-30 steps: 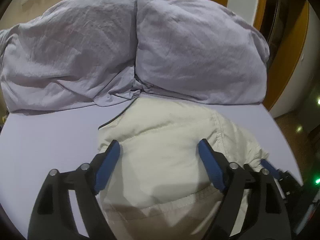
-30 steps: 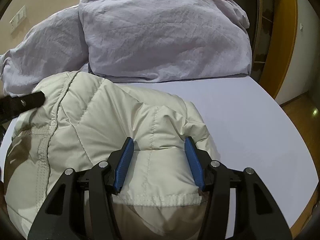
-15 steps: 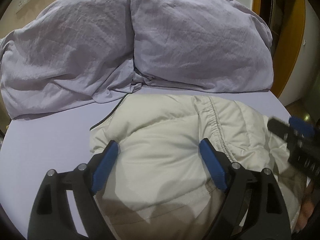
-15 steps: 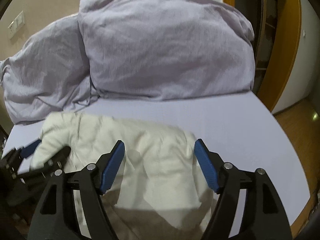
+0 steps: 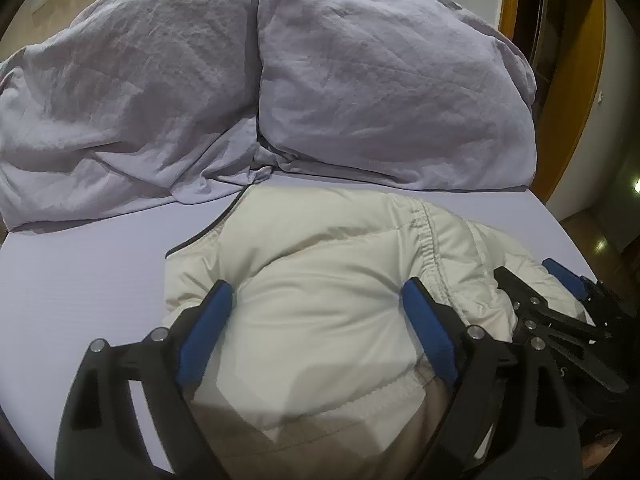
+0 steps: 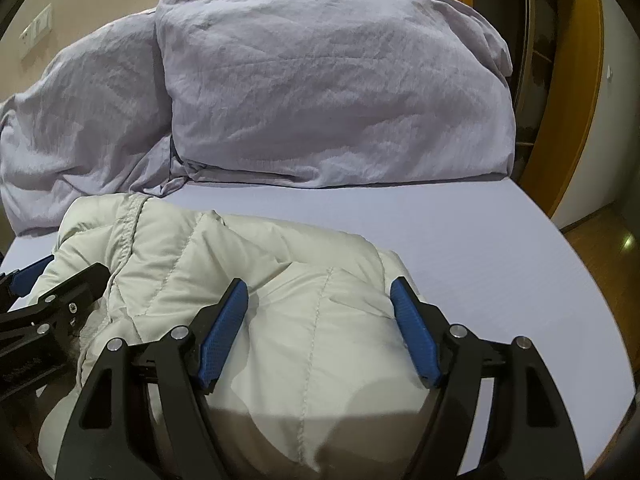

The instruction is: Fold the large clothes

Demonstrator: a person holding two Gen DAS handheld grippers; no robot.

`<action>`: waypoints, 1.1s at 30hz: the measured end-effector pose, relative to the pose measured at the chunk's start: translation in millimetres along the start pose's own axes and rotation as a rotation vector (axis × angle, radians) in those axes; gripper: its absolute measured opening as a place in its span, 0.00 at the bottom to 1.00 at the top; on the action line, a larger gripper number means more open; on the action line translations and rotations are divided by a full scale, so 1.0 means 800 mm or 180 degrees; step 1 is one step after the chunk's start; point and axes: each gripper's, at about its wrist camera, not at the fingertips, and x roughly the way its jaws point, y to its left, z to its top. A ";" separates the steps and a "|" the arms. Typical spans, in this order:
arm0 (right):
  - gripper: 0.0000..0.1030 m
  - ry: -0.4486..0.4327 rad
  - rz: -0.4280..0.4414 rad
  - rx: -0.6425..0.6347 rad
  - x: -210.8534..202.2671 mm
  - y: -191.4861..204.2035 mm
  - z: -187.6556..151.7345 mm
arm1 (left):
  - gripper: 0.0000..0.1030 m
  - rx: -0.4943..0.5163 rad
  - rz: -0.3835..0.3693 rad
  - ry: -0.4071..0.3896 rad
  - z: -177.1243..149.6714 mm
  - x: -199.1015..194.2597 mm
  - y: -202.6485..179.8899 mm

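A cream quilted jacket [image 5: 320,300] lies bunched into a thick bundle on the near part of the bed, directly under both my tongs. Half a second ago my right tongs [image 6: 320,308] hung higher and farther back, with the jacket blurred beneath them; now they sit low over the padded fabric, beside my left tongs [image 5: 316,304]. A second ago the right pair was narrower around a ridge of cloth; now both pairs are spread wide and grip nothing, their blue pads resting on or just above the jacket (I cannot tell which). I judge that a fold has just been laid down and let go, so the next job is pressing it flat or finding a fresh edge. The lavender bedsheet [image 6: 460,240] is smooth and bare around the jacket. Beyond it two rumpled lavender pillows [image 5: 380,80] lean against a beige wall. To the right stand an orange-brown wooden door frame [image 6: 576,100] and a wood floor.
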 end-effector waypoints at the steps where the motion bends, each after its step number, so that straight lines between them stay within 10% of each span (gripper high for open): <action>1: 0.74 -0.0005 0.0013 0.0020 0.002 -0.001 -0.001 | 0.85 -0.0001 0.0000 -0.0004 0.000 0.001 -0.001; 33: 0.79 0.0051 0.0082 0.0180 0.023 -0.008 -0.007 | 0.89 0.0003 0.0022 -0.0025 -0.002 0.015 -0.005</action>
